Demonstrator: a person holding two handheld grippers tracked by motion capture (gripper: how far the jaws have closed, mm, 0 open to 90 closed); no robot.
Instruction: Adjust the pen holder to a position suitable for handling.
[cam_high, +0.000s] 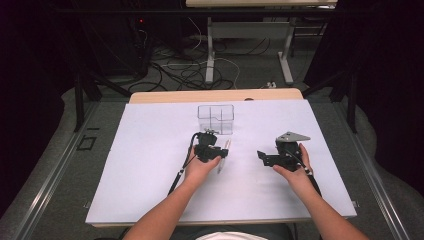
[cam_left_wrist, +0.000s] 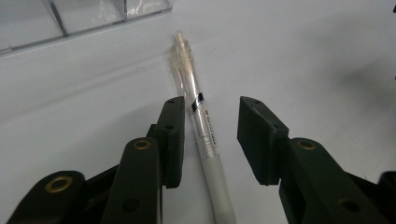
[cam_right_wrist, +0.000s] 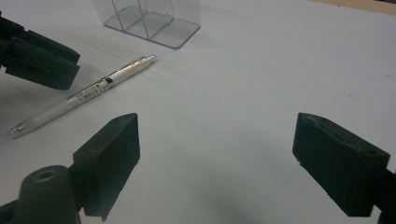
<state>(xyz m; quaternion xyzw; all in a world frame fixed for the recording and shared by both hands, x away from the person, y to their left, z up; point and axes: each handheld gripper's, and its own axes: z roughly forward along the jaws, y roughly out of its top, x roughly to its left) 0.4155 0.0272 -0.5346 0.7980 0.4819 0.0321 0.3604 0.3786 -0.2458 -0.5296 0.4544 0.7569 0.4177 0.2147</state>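
A clear pen (cam_left_wrist: 204, 130) is straddled by the spread left gripper (cam_left_wrist: 210, 135); the right gripper (cam_right_wrist: 215, 154), at its 3 o'clock, is held spread and empty

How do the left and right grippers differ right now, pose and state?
The left gripper has its jaws either side of the pen, which lies on the white sheet; the right gripper has only bare sheet between its jaws. The left gripper sits closer to the clear organizer; the right gripper is farther off to the side. The right gripper's jaws look spread wider. Both are open, hand-held and low over the table.
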